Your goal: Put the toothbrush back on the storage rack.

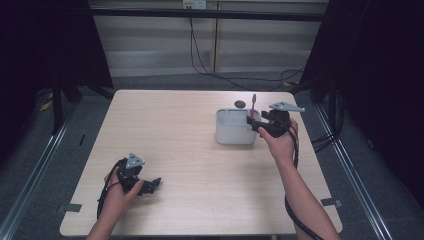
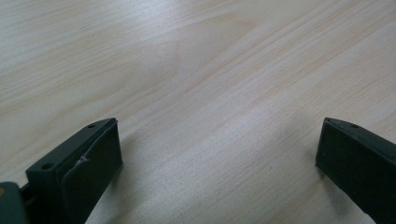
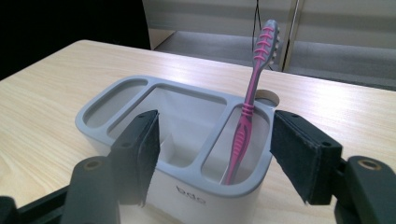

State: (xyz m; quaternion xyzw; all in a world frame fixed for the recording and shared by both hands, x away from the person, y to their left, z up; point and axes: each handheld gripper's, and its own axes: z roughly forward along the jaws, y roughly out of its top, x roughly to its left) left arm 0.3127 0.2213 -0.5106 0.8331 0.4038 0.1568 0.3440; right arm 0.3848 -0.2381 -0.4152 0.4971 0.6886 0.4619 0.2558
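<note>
Toothbrush (image 3: 252, 100) standing in the end compartment of the grey organiser (image 3: 140, 91), with our right claw (image 3: 212, 154) released around it.

We are holding the right claw's jaws wide apart, either side of the pink handle and touching nothing; we judge the next move needs us centring on the handle before clenching. Our left claw (image 2: 217, 154) is hovering released over bare tabletop (image 2: 196, 70), well apart.

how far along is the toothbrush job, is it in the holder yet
Done: the pink toothbrush stands head up in an end compartment of the grey holder. In hand: nothing; the right gripper is open around that end, untouching. The left gripper is open over bare table. Left: apparently only withdrawing.
</note>
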